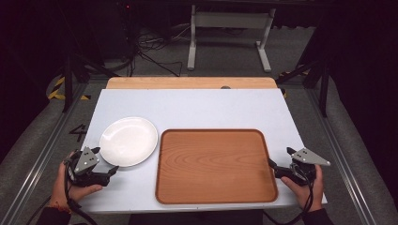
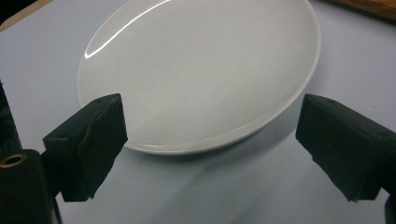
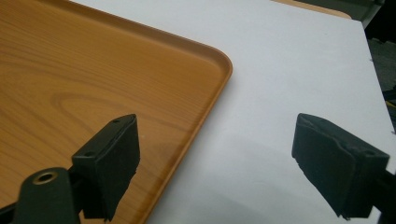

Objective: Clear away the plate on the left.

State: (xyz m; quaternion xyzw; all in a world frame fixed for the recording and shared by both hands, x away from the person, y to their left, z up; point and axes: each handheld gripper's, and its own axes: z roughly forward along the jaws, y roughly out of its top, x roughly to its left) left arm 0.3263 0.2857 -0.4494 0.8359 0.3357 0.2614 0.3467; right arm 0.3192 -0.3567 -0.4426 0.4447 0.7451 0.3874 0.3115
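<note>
A round white plate [image 1: 128, 141] lies empty on the left of the pale table [image 1: 197, 108]. My left gripper [image 1: 105, 160] rests just in front of the plate's near rim, jaws wide open. In the left gripper view the plate [image 2: 201, 70] lies ahead of the open gripper [image 2: 212, 149], its near rim in line with the gap and untouched by the pads. An empty wooden tray [image 1: 216, 166] lies in the middle. My right gripper [image 1: 280, 157] sits open at the tray's right edge. In the right gripper view that tray [image 3: 93, 84] edge runs between the jaws of the gripper [image 3: 215, 168], untouched.
A wooden strip [image 1: 191, 83] borders the table's far edge. Beyond it the dark floor holds cables [image 1: 150, 47] and a white metal stand [image 1: 230, 28]. A hand grips each gripper at the table's near corners.
</note>
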